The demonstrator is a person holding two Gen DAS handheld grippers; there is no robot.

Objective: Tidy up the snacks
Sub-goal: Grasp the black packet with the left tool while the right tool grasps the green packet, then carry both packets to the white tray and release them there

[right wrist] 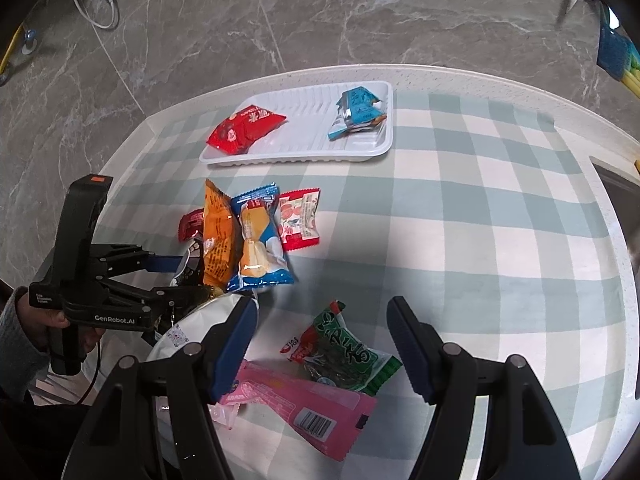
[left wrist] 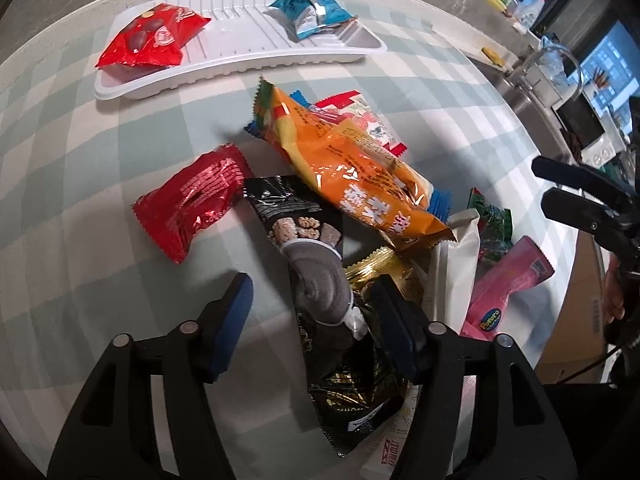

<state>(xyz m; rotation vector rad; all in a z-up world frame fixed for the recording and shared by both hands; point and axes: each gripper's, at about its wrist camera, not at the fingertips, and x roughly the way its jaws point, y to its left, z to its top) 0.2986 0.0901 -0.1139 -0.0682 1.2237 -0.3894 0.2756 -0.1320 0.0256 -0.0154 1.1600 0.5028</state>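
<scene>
Tray: white tray (right wrist: 384, 148) sits at the far side of the checked tablecloth (right wrist: 480, 240); a red packet (right wrist: 246, 128) lies at one end and a blue packet (right wrist: 356, 114) at the other, apart from each other, which reads as sorting by kind; the ribbed middle is bare
Pile: remaining snacks lie in a loose heap nearer the person, overlapping one another; an orange bag (left wrist: 352, 168) rests on top, a red wrapper (left wrist: 192, 204) lies just beside it on the cloth, a black packet (left wrist: 332, 292) pokes out from under the orange bag
Stragglers: green packet (right wrist: 344, 352) and pink packet (right wrist: 304, 412) lie at the near edge of the heap, touching each other, the pink one nearest the person
Left gripper: left gripper (left wrist: 316, 316) points steeply down over the black packet; its jaws stand about half open with the packet between them; one pad sits against the packet's edge, the other is clear of it over bare cloth; nothing is clamped, so this looks like lining up for a pick
Right gripper: right gripper (right wrist: 324, 344) hangs above the green and pink packets, jaws roughly half open and holding nothing; both packets show in the gap below, untouched as far as I can tell
Progress: by my reading two snacks are sorted and most remain in the heap
</scene>
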